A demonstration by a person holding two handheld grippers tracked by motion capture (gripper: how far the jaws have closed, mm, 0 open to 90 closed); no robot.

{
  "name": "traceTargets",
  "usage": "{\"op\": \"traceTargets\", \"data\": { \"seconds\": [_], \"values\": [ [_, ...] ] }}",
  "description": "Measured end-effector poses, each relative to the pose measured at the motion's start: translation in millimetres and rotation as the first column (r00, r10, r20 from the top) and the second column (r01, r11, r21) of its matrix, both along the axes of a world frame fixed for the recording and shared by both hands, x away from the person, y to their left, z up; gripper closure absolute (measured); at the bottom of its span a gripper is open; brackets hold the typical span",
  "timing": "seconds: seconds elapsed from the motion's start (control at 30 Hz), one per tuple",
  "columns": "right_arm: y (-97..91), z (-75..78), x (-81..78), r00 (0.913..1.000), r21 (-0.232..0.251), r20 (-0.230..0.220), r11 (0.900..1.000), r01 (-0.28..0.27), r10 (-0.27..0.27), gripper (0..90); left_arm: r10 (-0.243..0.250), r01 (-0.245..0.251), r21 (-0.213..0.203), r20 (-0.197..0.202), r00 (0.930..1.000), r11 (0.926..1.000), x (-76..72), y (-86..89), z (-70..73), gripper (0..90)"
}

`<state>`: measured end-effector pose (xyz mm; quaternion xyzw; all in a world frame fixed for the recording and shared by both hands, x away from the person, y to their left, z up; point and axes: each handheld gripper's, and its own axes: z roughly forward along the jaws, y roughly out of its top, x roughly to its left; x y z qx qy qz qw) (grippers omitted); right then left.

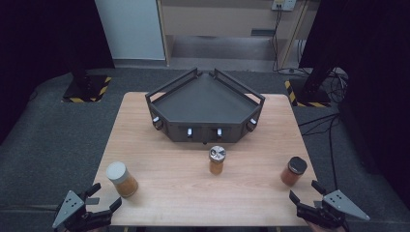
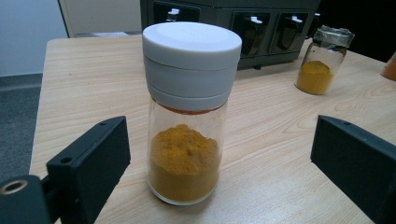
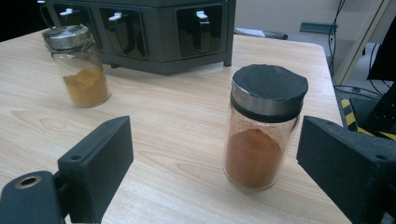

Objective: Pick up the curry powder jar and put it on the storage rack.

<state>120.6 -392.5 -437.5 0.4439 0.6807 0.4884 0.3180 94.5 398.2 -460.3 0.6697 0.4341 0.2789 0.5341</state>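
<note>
At the left edge of the table (image 1: 159, 159), your left gripper (image 1: 103, 197) has its jaws spread wide and grasps nothing. The white-lidded jar (image 1: 122, 179) of yellow powder stands upright just ahead of it; in the left gripper view that jar sits between the two jaws, nearer the left one, touching neither. In the middle, the silver-lidded jar (image 1: 217, 160) stands before the dark corner rack (image 1: 205, 106), well apart from both grippers. On the right, your right gripper (image 1: 303, 191) is also released, and the black-lidded jar (image 1: 294, 171) of orange powder stands just ahead, closer to its right jaw.
</note>
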Motion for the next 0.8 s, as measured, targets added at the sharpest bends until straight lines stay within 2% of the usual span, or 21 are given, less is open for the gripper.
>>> {"op": "traceTargets", "data": {
  "seconds": [0.63,0.7,0.8],
  "values": [
    [0.0,-0.5,1.5,0.9999,-0.007,-0.009,0.9999,-0.012,0.011,9.6,0.005,-0.005,-0.011,0.004,1.0000,0.9999,1.4,1.3,-1.2,3.9],
    [-0.5,-0.1,0.4,1.0000,0.005,-0.005,1.0000,-0.007,0.007,9.4,0.002,-0.002,-0.012,-0.002,1.0000,0.9999,1.5,2.0,-1.2,3.8],
    [1.2,-0.4,0.1,1.0000,-0.005,0.000,1.0000,-0.006,0.006,9.3,-0.001,0.001,-0.014,0.008,1.0000,0.9999,0.2,2.1,-1.5,3.9]
  ]
}}
